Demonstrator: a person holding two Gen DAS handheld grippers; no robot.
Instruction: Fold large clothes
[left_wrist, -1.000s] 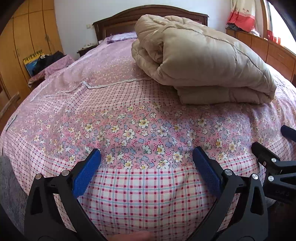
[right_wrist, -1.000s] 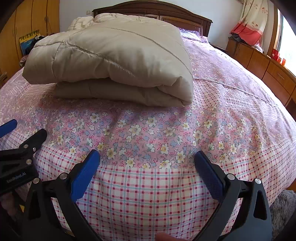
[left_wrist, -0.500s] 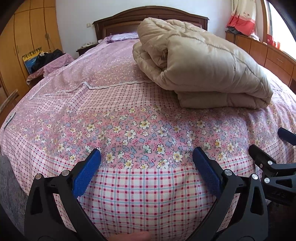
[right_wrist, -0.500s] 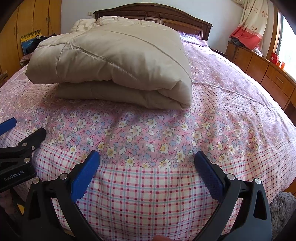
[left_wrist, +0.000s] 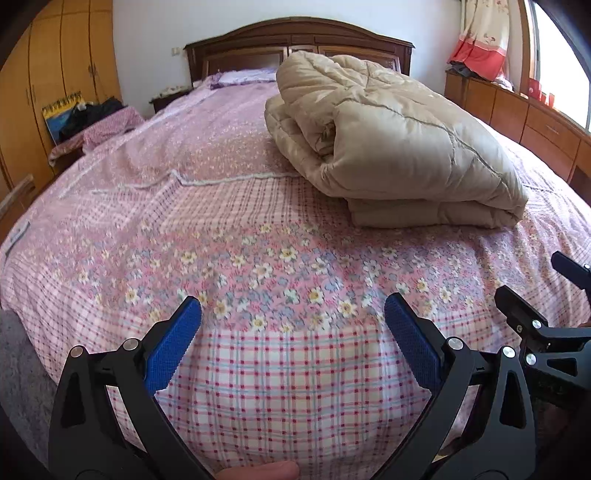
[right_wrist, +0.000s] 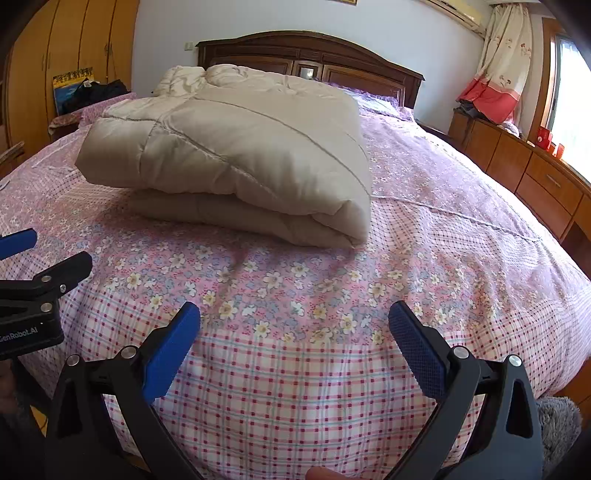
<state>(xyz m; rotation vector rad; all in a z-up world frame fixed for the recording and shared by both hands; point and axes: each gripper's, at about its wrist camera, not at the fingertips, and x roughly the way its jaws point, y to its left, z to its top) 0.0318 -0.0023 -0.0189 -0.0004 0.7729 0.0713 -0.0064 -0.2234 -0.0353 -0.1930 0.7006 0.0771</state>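
lay folded on the bed (left_wrist: 155, 236): coat (left_wrist: 399, 147), ahead of both grippers, long axis toward the headboard. left gripper (left_wrist: 291, 317) and right gripper (right_wrist: 293, 319) released, empty, well short; right seemingly nearer.

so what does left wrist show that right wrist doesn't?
Only left wrist: the open layered end of the folded beige coat, the pillow clear by the headboard, and the right gripper at its right edge.

Only right wrist: the coat's right-hand corner, the air conditioner, and the left gripper at its left edge.

Both: the coat lying on the pink bedspread, the headboard, wardrobe, and curtain. Both jaws are open and hold nothing.
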